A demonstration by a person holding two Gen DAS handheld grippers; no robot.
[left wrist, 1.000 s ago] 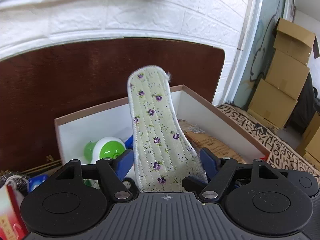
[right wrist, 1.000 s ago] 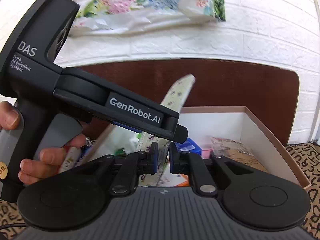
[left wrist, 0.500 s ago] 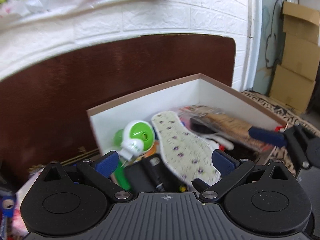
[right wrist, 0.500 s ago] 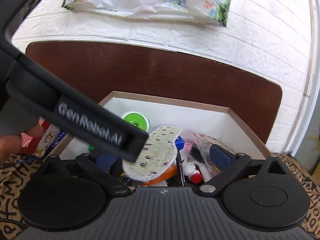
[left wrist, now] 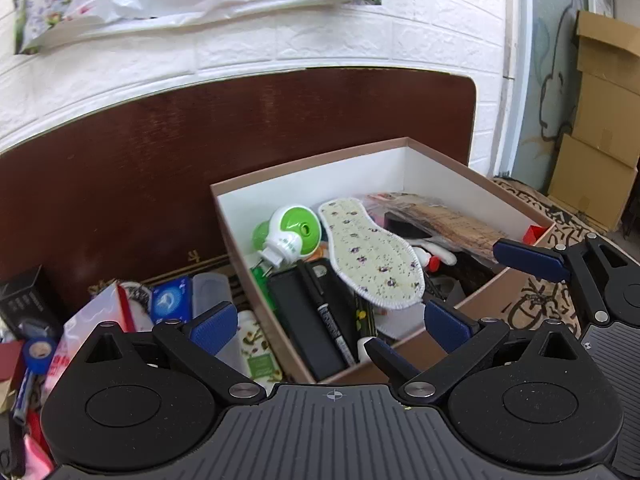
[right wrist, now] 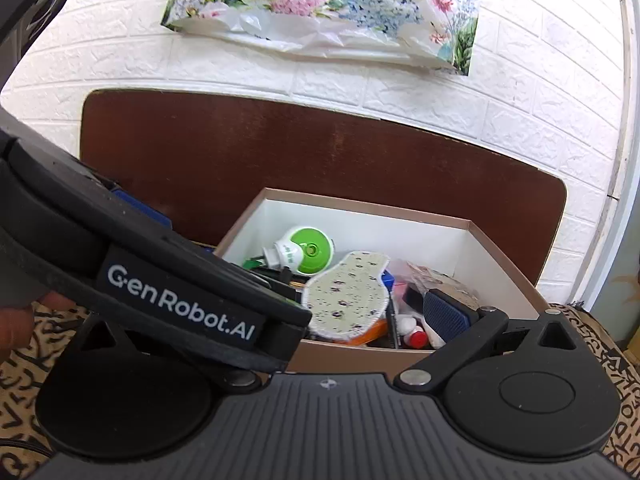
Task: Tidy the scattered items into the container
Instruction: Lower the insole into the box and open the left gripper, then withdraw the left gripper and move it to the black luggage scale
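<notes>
Floral insole (left wrist: 370, 258) flat in box (left wrist: 308, 168), toe toward back wall

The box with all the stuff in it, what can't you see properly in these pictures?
- Left wrist view: the box's near corner is hidden behind the left gripper.
- Left wrist view: whatever lies under the flowery insole is covered by it.
- Right wrist view: the box's left side is blocked by the other gripper's black body.
- Left wrist view: print on the marker is too small to read.
</notes>
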